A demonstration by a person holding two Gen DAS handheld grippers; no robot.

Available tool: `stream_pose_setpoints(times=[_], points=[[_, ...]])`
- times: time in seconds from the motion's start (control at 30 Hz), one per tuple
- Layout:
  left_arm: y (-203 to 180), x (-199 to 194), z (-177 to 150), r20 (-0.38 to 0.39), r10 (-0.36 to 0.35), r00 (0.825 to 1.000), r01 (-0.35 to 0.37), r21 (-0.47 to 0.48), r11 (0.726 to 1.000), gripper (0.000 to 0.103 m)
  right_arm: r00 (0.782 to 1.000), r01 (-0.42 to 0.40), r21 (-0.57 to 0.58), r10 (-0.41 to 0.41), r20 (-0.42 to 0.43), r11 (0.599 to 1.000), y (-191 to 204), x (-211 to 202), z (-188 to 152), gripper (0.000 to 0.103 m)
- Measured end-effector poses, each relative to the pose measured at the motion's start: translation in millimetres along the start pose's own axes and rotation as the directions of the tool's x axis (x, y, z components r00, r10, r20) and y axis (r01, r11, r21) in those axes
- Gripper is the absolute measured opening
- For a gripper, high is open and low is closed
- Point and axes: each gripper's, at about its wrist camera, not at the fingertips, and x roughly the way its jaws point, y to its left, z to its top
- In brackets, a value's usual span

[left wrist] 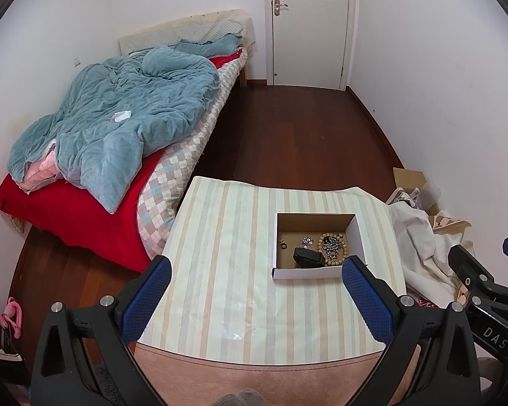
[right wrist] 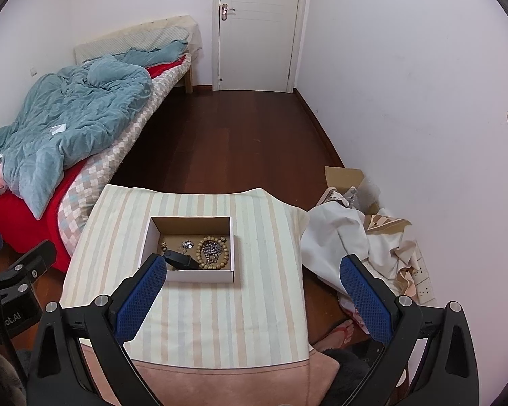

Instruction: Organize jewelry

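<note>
A shallow white cardboard box (left wrist: 359,233) (right wrist: 145,240) sits on a striped cloth-covered table (left wrist: 227,270) (right wrist: 260,270). Inside lie a wooden bead bracelet (left wrist: 342,260) (right wrist: 225,256), a silver chain (left wrist: 331,246) (right wrist: 210,247), a small silver piece (left wrist: 307,241) (right wrist: 187,245), a tiny ring (left wrist: 282,243) (right wrist: 164,245) and a black band (left wrist: 309,256) (right wrist: 179,260). My left gripper (left wrist: 257,267) hovers open above the table's near half, its right pad beside the box's front right corner. My right gripper (right wrist: 254,267) is open too, its left pad over the box's front left corner. Neither holds anything.
A bed (left wrist: 172,165) (right wrist: 94,176) with a teal duvet and red blanket runs along the left. Crumpled white cloth (left wrist: 420,247) (right wrist: 342,233) and cardboard (left wrist: 409,177) (right wrist: 343,174) lie right of the table. A person's sandalled foot (right wrist: 342,331) shows on the dark wood floor (left wrist: 298,135).
</note>
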Motion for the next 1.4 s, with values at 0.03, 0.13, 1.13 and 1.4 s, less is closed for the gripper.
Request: stream_pose_setpoints(times=[0.03,0.13,1.13,1.4], points=[[0,-1,0,-0.001,0.0,1.0,0.0,-0.001,1.0,0.103,1.0,-0.004,0.001,0.004,-0.002,1.0,0,0,0,0.103],[0,-1,0,0.001,-0.001,1.0,0.001,0.0,1.0,0.103,1.0,-0.006,0.002,0.006,-0.002,1.0,0,-1,-1,0.103],[-5,-9,-1,0.011,-0.007,1.0,0.007,0.006,1.0,0.103,1.0,-0.023,-0.001,0.023,0.008,1.0,-1,-10,2,0.103],[-7,-12,0,0.013,-0.01,1.0,0.01,0.009,1.0,0.103,1.0,-0.027,0.0,0.027,0.008,1.0,-1,-11,2,0.103]])
